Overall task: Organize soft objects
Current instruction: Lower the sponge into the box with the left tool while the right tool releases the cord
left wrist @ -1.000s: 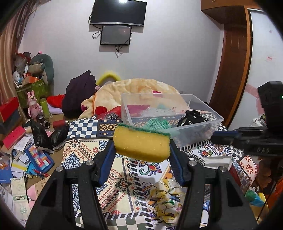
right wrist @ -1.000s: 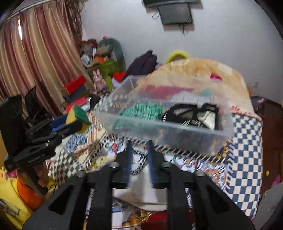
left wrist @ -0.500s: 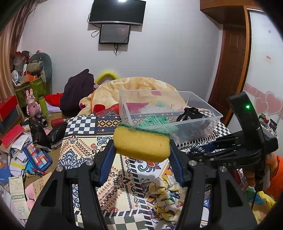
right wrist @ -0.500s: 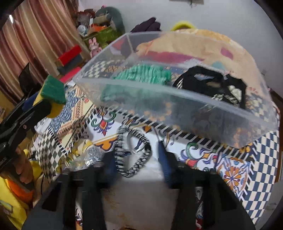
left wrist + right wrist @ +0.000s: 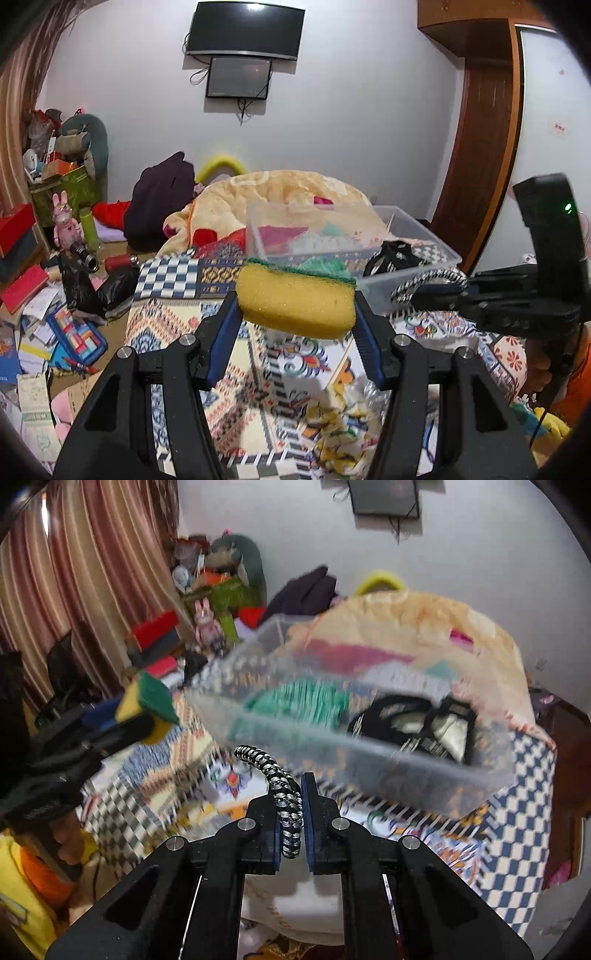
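Item one: sponge (image 5: pixel 295 304), yellow with a green scouring face. We hold it in the left gripper (image 5: pixel 293 314), clamped across its ends, lifted clear of the patterned cloth (image 5: pixel 162 273) and level, just short of the bin (image 5: pixel 406 236). Held by the ends, it stays flat for a drop over the near wall.

Item two: cord (image 5: pixel 284 794), black-and-white braided. We hold it in the right gripper (image 5: pixel 290 812), pinched tight between nearly closed blue pads, its free end arching up and left. The grip sits low on the cord, so the loose part hangs free.

Item three: bin, clear plastic, open-topped, resting on the cloth ahead of both grippers. Already inside: a green knit piece (image 5: pixel 306 701) and a black strap bundle (image 5: pixel 417 720).

Status, as we judge it: both items are in the air, neither yet in the bin. Risk: the cord's loose end may catch the bin rim.
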The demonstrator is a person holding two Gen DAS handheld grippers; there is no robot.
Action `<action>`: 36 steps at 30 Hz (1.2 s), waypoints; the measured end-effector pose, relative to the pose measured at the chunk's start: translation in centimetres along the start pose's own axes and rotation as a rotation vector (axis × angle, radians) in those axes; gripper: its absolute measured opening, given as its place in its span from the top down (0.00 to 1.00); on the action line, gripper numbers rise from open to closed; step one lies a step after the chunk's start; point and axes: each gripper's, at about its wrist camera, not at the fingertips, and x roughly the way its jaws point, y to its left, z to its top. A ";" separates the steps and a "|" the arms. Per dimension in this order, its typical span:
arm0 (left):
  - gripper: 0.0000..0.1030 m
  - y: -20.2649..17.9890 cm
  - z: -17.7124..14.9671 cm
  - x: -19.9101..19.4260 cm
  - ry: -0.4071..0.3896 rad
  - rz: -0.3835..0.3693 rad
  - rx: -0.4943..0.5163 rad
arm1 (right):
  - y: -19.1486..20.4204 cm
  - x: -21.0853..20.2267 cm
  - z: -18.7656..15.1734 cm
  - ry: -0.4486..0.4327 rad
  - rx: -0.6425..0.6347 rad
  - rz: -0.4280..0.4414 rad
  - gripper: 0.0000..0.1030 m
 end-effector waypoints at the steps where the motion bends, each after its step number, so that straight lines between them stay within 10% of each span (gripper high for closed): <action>1: 0.44 -0.2 0.4 0.1 -0.006 0.000 0.003 | -0.1 -0.6 0.4 -0.021 0.005 0.002 0.92; 20: 0.42 -3.6 4.1 9.0 0.117 -0.015 0.094 | -3.6 1.2 5.4 -0.064 0.101 -0.102 0.90; 25: 0.22 -3.2 4.2 10.0 0.131 -0.017 0.051 | -4.4 1.9 5.3 -0.030 0.110 -0.136 0.47; 36: 0.18 -2.9 3.6 6.7 0.101 -0.032 0.056 | -3.6 -3.3 2.5 -0.106 0.044 -0.155 0.43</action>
